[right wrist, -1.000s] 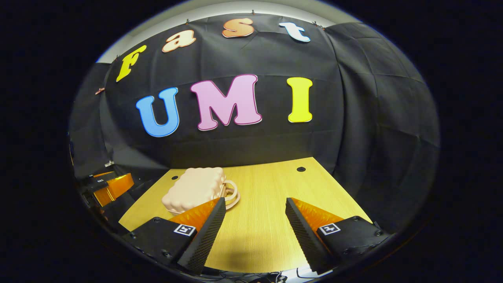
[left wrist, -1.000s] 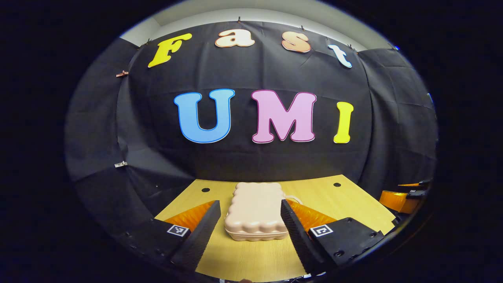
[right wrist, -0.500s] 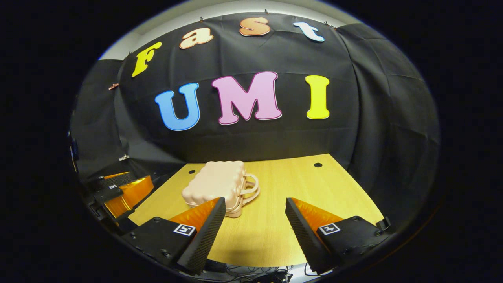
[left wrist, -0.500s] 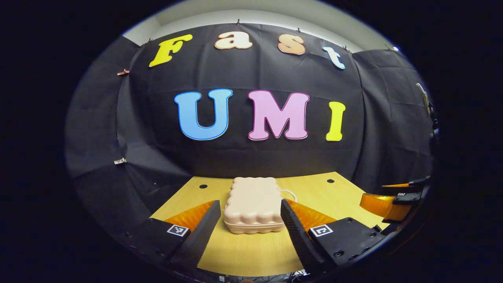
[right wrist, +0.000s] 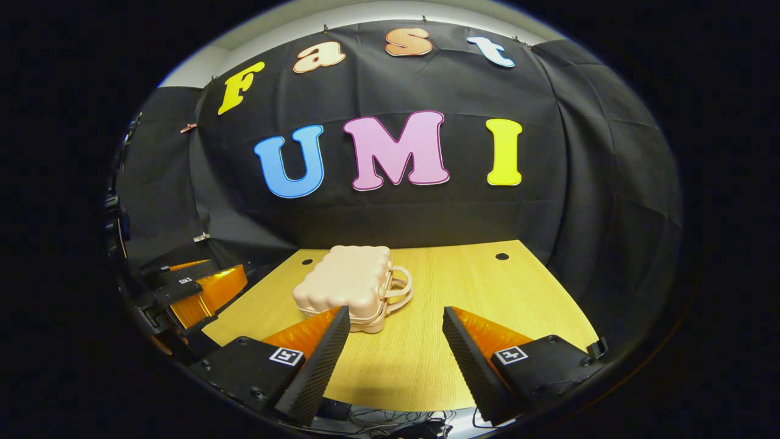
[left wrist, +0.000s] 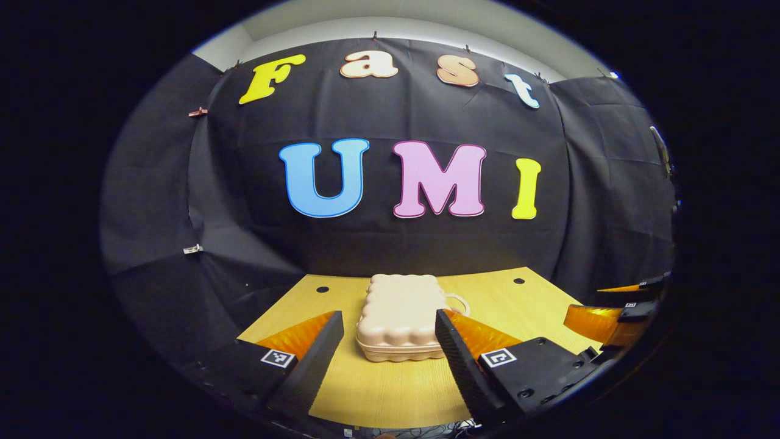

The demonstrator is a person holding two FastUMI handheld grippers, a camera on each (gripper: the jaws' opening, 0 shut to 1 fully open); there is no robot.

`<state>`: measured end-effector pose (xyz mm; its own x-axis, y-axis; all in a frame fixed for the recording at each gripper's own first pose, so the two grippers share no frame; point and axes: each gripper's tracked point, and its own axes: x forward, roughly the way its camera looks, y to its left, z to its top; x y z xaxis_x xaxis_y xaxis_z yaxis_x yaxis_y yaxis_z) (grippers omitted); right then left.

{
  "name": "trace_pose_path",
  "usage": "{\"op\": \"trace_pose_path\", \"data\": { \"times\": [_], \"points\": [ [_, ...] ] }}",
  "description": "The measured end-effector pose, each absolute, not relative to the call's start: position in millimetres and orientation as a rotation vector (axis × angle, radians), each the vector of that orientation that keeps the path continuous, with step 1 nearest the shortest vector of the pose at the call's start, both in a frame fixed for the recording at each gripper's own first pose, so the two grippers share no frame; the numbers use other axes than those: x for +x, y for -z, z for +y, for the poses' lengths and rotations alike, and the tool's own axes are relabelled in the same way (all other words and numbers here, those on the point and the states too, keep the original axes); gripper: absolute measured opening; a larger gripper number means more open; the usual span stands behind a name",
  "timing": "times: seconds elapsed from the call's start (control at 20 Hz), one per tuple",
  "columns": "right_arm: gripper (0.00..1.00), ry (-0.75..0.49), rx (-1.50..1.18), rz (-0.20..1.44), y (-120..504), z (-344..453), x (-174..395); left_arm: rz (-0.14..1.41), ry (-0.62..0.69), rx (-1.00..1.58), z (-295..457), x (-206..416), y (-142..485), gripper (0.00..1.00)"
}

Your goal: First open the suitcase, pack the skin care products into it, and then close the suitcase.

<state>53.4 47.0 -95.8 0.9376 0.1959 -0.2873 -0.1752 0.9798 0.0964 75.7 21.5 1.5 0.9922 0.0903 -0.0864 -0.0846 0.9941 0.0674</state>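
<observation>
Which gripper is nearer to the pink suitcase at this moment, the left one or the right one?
Left, though only slightly. The left gripper faces the closed suitcase head-on, open fingers framing it. The right gripper stands open toward its handle side, aimed mostly at bare table.

A closed pale pink suitcase (right wrist: 347,285) with a scalloped shell lies flat on the wooden table (right wrist: 475,286), its looped handles (right wrist: 399,286) facing right. The right gripper (right wrist: 393,326) hovers near the table's front edge, fingers spread wide, its left fingertip just before the case. The left gripper (right wrist: 195,289) shows at the far left edge.
</observation>
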Motion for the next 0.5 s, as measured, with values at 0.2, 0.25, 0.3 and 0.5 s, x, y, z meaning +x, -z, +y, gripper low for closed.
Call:
{"op": "trace_pose_path", "data": {
  "times": [0.2, 0.25, 0.3, 0.5],
  "points": [
    [0.97, -0.193, 0.07, 0.291, 93, 48, 47, 0.103, -0.066, 0.022, 17, 75, 6, 0.95],
    [0.97, -0.19, 0.067, 0.287, 92, 46, 47, 0.103, -0.062, 0.034, 17, 76, 9, 0.95],
    [0.97, -0.184, 0.064, 0.286, 92, 43, 46, 0.101, -0.055, 0.049, 15, 76, 10, 0.95],
    [0.97, -0.176, 0.052, 0.306, 100, 44, 39, 0.1, -0.027, 0.058, 8, 74, 22, 0.95]
  ]
}}
